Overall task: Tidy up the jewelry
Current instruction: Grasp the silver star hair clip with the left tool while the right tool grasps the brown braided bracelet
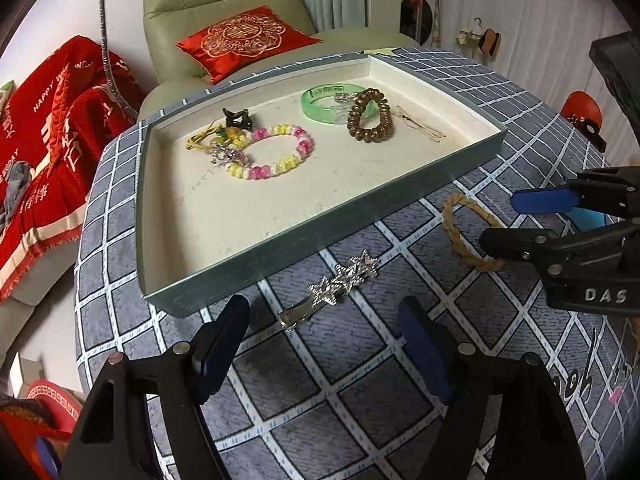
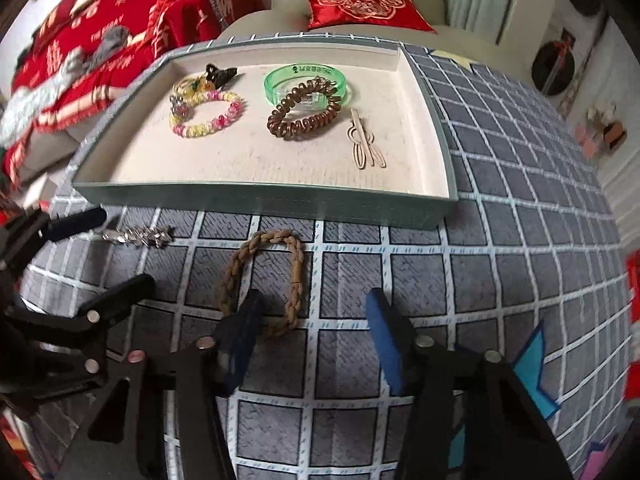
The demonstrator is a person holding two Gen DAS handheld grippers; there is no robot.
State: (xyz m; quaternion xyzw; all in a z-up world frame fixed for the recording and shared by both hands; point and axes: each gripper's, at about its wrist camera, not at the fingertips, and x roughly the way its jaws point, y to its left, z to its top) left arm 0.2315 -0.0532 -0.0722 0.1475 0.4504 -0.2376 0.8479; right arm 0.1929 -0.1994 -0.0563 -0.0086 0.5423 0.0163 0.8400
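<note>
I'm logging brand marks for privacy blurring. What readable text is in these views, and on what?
"DAS": white letters on the right claw, cut off at the frame edge.
"HAPPY W…": on the red blanket, partly folded; its other characters unreadable.
Green bangle: printed label, too small to read.
Red cushion: ornamental emblem, not legible.

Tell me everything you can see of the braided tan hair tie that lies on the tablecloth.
The braided tan hair tie is a closed loop of twisted, cord-like strands, light brown, with a small joint on one side. It lies flat on the grey checked tablecloth, outside the tray and just in front of its near wall, without touching it. The loop is squeezed into a long, uneven oval. The right gripper stands over its near end with one finger covering part of it; no firm grip shows.
</note>
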